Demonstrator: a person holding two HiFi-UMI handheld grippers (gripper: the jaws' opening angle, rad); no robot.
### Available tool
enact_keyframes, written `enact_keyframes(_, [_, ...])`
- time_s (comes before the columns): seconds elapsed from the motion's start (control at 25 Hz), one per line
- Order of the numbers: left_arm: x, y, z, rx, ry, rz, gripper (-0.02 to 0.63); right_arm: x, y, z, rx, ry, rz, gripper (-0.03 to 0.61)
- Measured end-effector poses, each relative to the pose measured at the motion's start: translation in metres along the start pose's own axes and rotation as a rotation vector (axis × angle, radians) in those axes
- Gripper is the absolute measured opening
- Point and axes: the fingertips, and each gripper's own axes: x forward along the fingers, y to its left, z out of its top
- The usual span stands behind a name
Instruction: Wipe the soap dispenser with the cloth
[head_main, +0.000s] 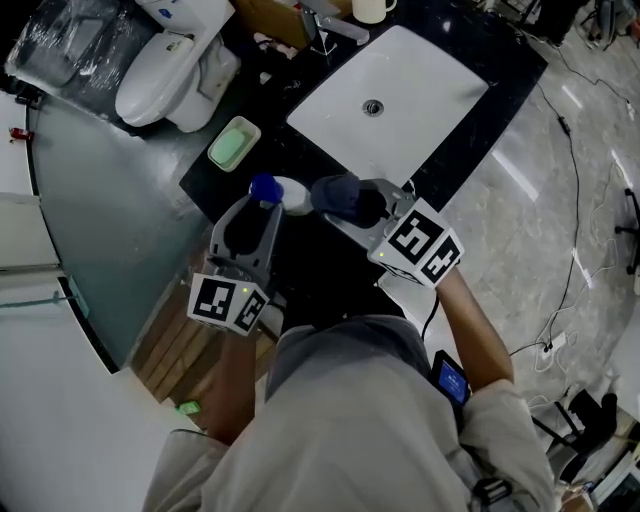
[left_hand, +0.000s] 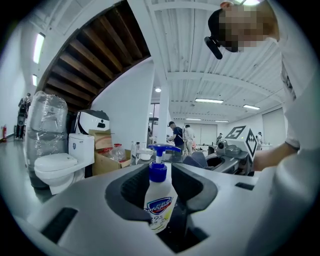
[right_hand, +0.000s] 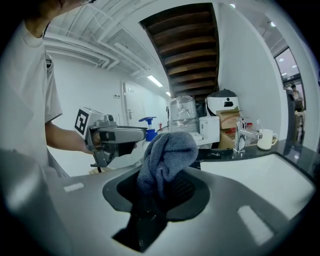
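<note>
- Left tongs (head_main: 262, 203) closed on the soap dispenser (head_main: 288, 196). In the left gripper view the bottle body (left_hand: 160, 202) is pinched between the dark pads, and the blue pump sticks up above the jaws.
- Right tongs (head_main: 362, 206) clamped on the cloth (head_main: 343, 196). In the right gripper view a grey-blue wad (right_hand: 167, 154) bulges up out of the jaws, with no gap showing.
- Key relation: the dispenser lies to the left of the cloth, just beside it. In the head view the wad meets the white body or sits a hair off it; can't tell which.
- The two tongs face each other, tips almost together, over the dark tabletop (head_main: 470, 62) at the near edge of the white sink (head_main: 420, 120).
- Dispenser's long axis looks roughly upright, pump on top and nozzle out sideways. Can't tell if its base is on the tabletop or lifted.
- The right hand is the one to move. Judgement: a short push left puts cloth on bottle, then strokes run up and down along the bottle's axis while the left tongs hold it steady.
- The jaw pads cover two sides of the body, so only the exposed faces and the pump are reachable without a regrip.
- Dispenser looks: white plastic bottle, blue collar and pump head, blue-and-red label on the front, no visible grime.
- Cloth looks: thick knitted or terry fabric, bunched into a soft lump.
</note>
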Motion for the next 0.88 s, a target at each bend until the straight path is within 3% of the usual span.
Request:
enact_keyframes(0.24, [-0.015, -0.006, -0.005, -0.028, -0.013, 0.035, 0.137, -0.009, 0.024, 0.003, 0.008, -0.021, 0.015, 0.103])
enact_keyframes(0.64, [-0.027, -0.01, 0.003, -0.041, -0.063, -0.003, 0.133, -0.014, 0.034, 0.016, 0.064, -0.079, -0.043, 0.103])
enact_keyframes(0.88, [-0.05, -0.02, 0.015, -0.044, -0.093, -0.029, 0.047, -0.025, 0.061, 0.035, 0.089, -0.143, -0.081, 0.103])
